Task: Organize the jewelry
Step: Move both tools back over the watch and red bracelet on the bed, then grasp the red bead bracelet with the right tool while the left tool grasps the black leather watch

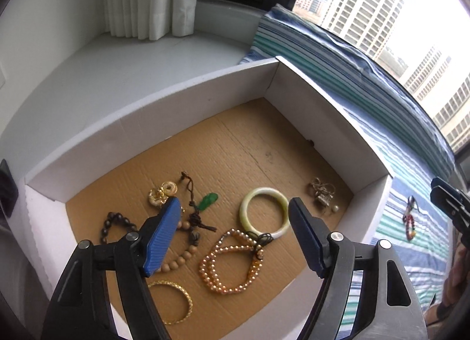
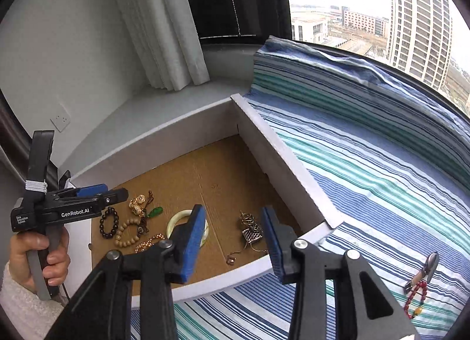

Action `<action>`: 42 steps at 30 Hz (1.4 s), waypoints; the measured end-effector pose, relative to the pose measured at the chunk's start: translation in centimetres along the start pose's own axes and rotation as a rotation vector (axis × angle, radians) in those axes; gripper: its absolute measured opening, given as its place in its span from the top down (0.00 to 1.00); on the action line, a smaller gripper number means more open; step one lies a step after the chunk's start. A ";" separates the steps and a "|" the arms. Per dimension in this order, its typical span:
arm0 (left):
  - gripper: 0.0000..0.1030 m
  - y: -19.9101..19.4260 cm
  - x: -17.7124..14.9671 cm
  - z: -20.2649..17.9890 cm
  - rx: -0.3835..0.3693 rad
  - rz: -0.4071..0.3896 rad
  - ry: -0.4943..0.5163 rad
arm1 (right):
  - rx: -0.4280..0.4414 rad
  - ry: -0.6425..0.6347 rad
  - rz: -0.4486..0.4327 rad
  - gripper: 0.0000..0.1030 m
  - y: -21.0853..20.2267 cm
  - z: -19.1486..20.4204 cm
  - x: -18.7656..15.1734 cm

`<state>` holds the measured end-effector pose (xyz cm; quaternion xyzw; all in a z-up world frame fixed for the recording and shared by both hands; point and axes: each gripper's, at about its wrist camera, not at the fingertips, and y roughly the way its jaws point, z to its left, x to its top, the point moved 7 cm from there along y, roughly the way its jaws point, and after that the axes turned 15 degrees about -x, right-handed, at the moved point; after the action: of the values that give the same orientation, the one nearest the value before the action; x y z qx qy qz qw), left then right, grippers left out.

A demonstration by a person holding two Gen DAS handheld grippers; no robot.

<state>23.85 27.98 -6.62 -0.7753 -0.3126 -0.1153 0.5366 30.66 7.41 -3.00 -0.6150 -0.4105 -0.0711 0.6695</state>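
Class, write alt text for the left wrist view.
An open left claw hovers over a white cardboard box holding jewelry: a pale jade bangle, pearl strands, a gold bracelet and dark beads. One red beaded piece lies outside on striped cloth.

Bright daylight from the blown-out window (image 1: 382,2); sharp focus, strong fisheye bending, dark vignetted corners.

Blue-padded claw (image 1: 233,222), pale green bangle (image 1: 263,210), blue-green striped cloth (image 2: 367,163).
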 end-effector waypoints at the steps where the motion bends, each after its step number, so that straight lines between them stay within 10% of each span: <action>1: 0.18 -0.6 -0.7 -1.2 -0.008 -0.005 0.025 | -0.008 0.003 -0.011 0.57 -1.0 -0.9 -0.9; 13: 0.09 3.3 -15.8 -18.7 -0.191 0.173 0.305 | -0.246 0.083 0.219 0.51 -4.1 -15.1 -24.6; 20: 0.09 9.9 -22.3 -25.1 -0.265 0.297 0.364 | -0.366 0.193 0.306 0.51 -6.7 -22.3 -31.9; 32: 0.09 15.1 -23.5 -24.5 -0.126 0.246 0.484 | -0.246 0.251 0.356 0.51 -4.7 -23.9 -29.2; 42: 0.01 15.0 -24.0 -23.8 -0.116 0.212 0.505 | -0.263 0.568 0.428 0.65 3.4 -34.4 -22.0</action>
<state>18.04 -5.61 -20.87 -0.7798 -0.0789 -0.2656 0.5614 34.25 -31.11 -16.43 -0.7231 -0.0580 -0.1495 0.6719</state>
